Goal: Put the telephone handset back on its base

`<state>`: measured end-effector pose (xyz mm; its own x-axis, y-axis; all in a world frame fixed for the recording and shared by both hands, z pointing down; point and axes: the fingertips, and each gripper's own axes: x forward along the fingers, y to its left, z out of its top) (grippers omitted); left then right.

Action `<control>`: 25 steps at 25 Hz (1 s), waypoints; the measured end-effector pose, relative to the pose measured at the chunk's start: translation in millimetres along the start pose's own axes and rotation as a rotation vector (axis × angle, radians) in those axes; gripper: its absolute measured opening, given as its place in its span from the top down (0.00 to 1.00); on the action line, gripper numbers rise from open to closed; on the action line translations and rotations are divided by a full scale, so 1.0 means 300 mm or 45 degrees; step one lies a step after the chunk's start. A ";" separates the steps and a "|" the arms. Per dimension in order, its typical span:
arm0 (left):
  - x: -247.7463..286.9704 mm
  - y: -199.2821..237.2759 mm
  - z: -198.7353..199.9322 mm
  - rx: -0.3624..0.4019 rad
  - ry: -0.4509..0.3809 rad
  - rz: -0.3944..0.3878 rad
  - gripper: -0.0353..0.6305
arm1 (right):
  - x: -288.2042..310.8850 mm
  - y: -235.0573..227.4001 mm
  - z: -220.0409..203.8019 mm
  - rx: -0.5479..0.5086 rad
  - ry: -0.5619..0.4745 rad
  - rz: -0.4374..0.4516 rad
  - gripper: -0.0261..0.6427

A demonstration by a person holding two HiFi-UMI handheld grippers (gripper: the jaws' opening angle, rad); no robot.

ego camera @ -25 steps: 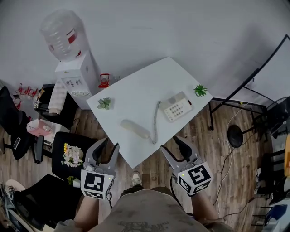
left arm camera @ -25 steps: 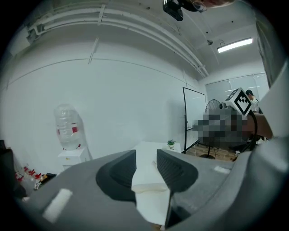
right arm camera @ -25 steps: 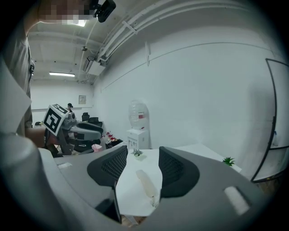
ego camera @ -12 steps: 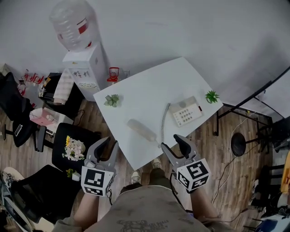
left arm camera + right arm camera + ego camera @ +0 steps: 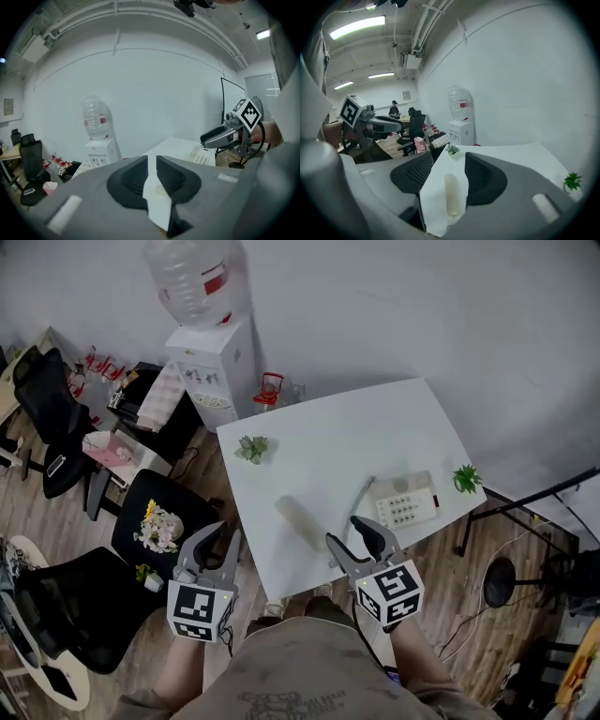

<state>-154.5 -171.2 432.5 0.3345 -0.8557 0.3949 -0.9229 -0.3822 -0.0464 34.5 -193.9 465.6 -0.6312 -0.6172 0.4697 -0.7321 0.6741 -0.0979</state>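
A cream handset (image 5: 301, 520) lies on its side on the white table (image 5: 328, 442), its cord (image 5: 357, 501) running to the telephone base (image 5: 404, 503) to the right. My right gripper (image 5: 354, 539) is open at the table's near edge, just short of the cord. In the right gripper view the handset (image 5: 452, 194) lies ahead between the spread fingers of my right gripper (image 5: 449, 159), untouched. My left gripper (image 5: 217, 546) hangs off the table's left corner. In the left gripper view my left gripper (image 5: 151, 162) is open with a narrow gap and nothing in it.
Two small potted plants (image 5: 251, 448) (image 5: 466, 478) stand at the table's left and right corners. A water dispenser (image 5: 214, 343) stands behind the table by the wall. Black chairs (image 5: 164, 521) and clutter fill the floor at left. A black stand (image 5: 502, 577) is at the right.
Both grippers have come closer to the table's near edge, the right one more, and its fingers now overlap the edge by the cord. The handset and base lie as before.
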 end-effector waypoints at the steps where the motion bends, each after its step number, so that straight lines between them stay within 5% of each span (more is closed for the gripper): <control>1: 0.007 0.001 -0.001 -0.008 0.005 0.025 0.86 | 0.017 -0.010 0.000 -0.007 0.010 0.029 0.59; 12: 0.033 0.000 -0.023 -0.082 0.067 0.208 0.90 | 0.198 -0.038 -0.040 -0.066 0.132 0.277 0.59; 25: 0.080 0.017 -0.101 -0.111 0.120 0.240 0.94 | 0.396 0.005 -0.223 -0.194 0.430 0.398 0.56</control>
<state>-156.8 -183.2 469.6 0.1388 -0.8711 0.4711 -0.9817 -0.1835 -0.0500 -24.4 -239.0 579.9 -0.6780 -0.2262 0.6994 -0.4588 0.8736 -0.1623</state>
